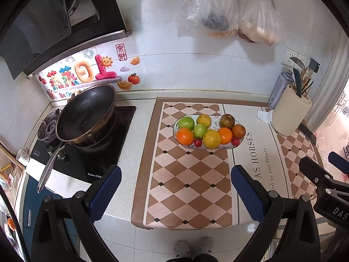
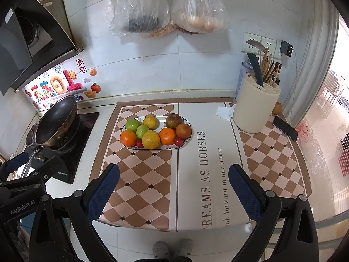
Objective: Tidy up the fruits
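Left gripper [image 1: 175, 187]: jaws spread wide, released, nothing between the blue ribbed pads [image 1: 247, 193], touching nothing; held above the near edge of the checkered mat [image 1: 189, 187], well short of the fruit plate [image 1: 226, 146].

Right gripper [image 2: 173, 186]: jaws equally wide apart, released, empty, no contact with any object; held above the near part of the mat, short of the plate and to its right; seen in the left wrist view as a black body at the frame's right edge.

Fruit plate: oval, white with a patterned rim, on the far half of the mat; all fruit lies on it, packed touching.
- two green apples [image 1: 186, 123], left and centre of the plate;
- two oranges [image 1: 185, 136], front left and front right of centre;
- two yellow citrus [image 1: 212, 138], one front centre, one at the back;
- two dark reddish-brown fruits [image 1: 227, 121], right side of the plate;
- two small red fruits [image 1: 198, 142] at the front rim.

Wok [image 1: 86, 113]: black, tilted on a gas stove [image 1: 91, 159], left of the plate.

Utensil holder [image 2: 255, 107]: cream cylinder with chopsticks and a knife, right of the plate and further back; a phone [image 2: 284, 128] lies just right of it; crumpled tissue [image 2: 224, 112] touches its left base.

Plastic bags [image 2: 170, 6]: two, hanging on the tiled wall above the plate.

Slippered feet [image 2: 172, 249]: on the floor, below the near edge of the mat.
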Demonstrator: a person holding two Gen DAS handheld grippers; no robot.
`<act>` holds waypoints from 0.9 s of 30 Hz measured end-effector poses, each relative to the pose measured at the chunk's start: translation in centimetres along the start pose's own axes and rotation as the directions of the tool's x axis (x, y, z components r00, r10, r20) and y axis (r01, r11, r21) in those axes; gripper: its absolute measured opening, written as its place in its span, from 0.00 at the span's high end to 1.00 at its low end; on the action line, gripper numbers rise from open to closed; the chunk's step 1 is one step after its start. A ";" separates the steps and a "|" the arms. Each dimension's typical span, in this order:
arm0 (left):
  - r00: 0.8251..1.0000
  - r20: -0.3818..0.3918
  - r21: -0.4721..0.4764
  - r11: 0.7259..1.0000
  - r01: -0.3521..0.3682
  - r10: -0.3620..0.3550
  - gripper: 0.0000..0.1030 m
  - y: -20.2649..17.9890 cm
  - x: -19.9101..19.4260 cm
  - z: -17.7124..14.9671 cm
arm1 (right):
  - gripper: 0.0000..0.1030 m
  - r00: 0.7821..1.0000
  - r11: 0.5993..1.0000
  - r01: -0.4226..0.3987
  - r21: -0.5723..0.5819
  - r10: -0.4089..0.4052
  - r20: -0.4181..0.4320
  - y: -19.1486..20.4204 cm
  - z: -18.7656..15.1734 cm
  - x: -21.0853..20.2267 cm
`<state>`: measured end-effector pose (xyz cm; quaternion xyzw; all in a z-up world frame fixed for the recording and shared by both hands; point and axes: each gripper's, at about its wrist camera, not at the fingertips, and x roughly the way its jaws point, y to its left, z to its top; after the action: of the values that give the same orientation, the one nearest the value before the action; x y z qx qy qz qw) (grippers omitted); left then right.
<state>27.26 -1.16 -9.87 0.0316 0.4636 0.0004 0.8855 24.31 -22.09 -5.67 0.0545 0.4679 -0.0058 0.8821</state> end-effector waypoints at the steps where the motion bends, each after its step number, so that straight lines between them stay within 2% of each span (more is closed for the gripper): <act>1: 1.000 0.000 0.000 1.000 -0.001 0.001 0.00 0.0 0.0 0.0 | 0.01 1.000 1.000 0.000 0.001 0.000 -0.001 0.0 0.0 0.0; 27: 1.000 0.019 0.000 1.000 -0.006 0.006 0.00 -0.2 -0.5 0.4 | 0.01 1.000 1.000 -0.003 0.005 0.003 0.007 -0.4 0.4 -0.6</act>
<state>27.25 -1.38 -9.26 0.0329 0.4551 0.0029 0.8898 24.26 -22.54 -4.99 0.0571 0.4646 -0.0059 0.8837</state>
